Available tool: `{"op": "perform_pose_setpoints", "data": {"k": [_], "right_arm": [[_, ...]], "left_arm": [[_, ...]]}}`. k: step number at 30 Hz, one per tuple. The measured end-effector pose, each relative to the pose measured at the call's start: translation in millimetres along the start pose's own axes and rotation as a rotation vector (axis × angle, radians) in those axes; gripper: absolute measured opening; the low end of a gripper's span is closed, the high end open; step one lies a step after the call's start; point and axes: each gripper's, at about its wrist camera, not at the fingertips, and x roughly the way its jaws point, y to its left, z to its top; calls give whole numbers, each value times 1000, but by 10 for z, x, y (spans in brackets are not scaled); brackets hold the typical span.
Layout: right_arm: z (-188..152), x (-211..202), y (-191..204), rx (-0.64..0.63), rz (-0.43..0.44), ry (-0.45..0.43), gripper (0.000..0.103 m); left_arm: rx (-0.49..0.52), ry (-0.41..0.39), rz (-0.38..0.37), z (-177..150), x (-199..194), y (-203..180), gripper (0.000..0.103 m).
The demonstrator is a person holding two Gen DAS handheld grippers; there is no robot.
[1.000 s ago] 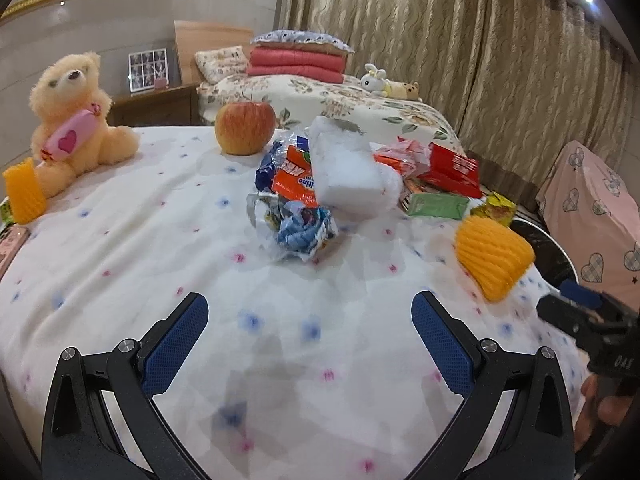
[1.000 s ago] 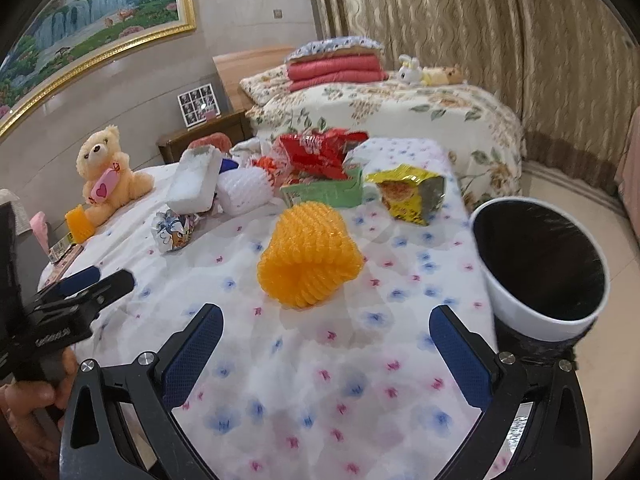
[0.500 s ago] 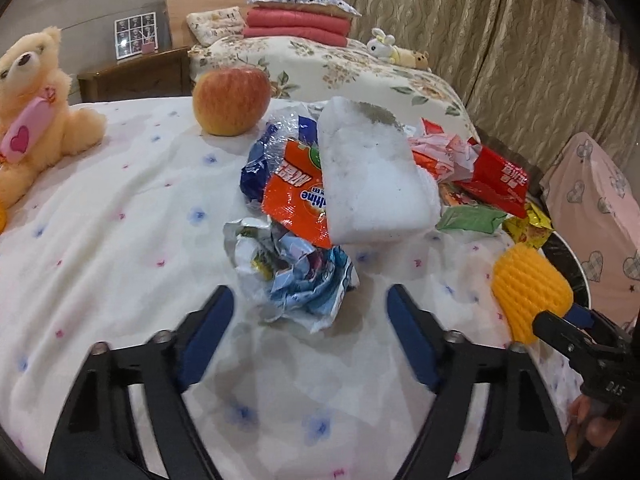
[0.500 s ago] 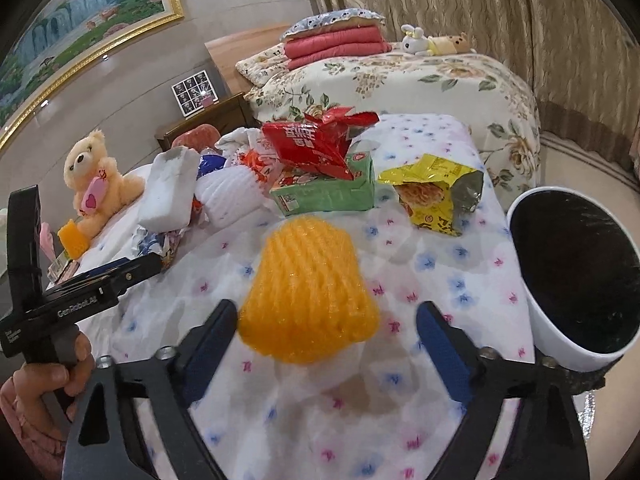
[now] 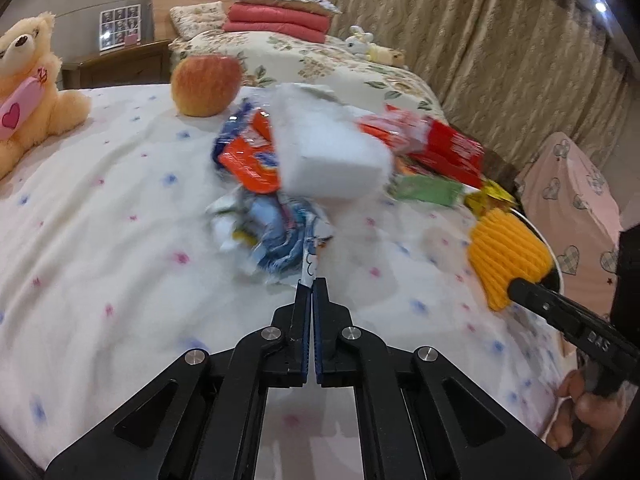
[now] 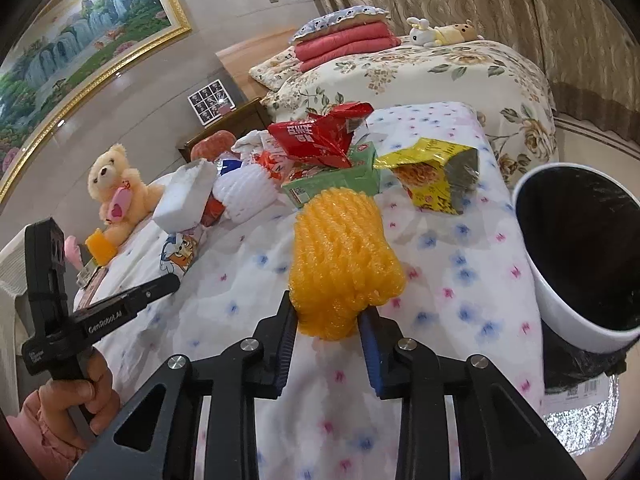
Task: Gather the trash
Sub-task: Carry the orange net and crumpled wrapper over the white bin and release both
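A crumpled blue-and-white wrapper (image 5: 276, 236) lies on the flowered cloth (image 5: 120, 248) at the near edge of a litter pile. My left gripper (image 5: 311, 282) is shut, pinching the wrapper's near corner. An orange foam net (image 6: 344, 256) lies further right. My right gripper (image 6: 327, 308) is closing its jaws on the net's near end, with both pads against it. In the left wrist view the net (image 5: 504, 256) shows with a right finger (image 5: 520, 288) on it. The left gripper (image 6: 172, 280) shows in the right wrist view, held by a hand.
The pile holds a white foam block (image 5: 328, 152), an orange packet (image 5: 248, 164), a red wrapper (image 6: 316, 136), a green box (image 6: 336, 176) and a yellow packet (image 6: 436, 176). An apple (image 5: 206, 84) and teddy bear (image 5: 24, 80) sit behind. A black-lined white bin (image 6: 576, 248) stands right.
Both grippers moved forward and closed from wide open. The left one shut on the crumpled wrapper's corner, and the right one narrowed onto the orange foam net.
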Motion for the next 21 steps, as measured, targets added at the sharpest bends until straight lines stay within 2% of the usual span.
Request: {"op": "perform_pose_setpoints", "data": {"k": [8, 16, 21], "right_arm": [[-56, -257, -169, 27, -2, -34, 29], [-97, -459, -385, 65, -30, -64, 29], [-89, -609, -543, 83, -61, -91, 29]], "left_arm": [[90, -25, -104, -89, -189, -526, 1], [200, -3, -222, -162, -152, -1086, 1], [244, 1, -250, -153, -105, -1327, 1]]}}
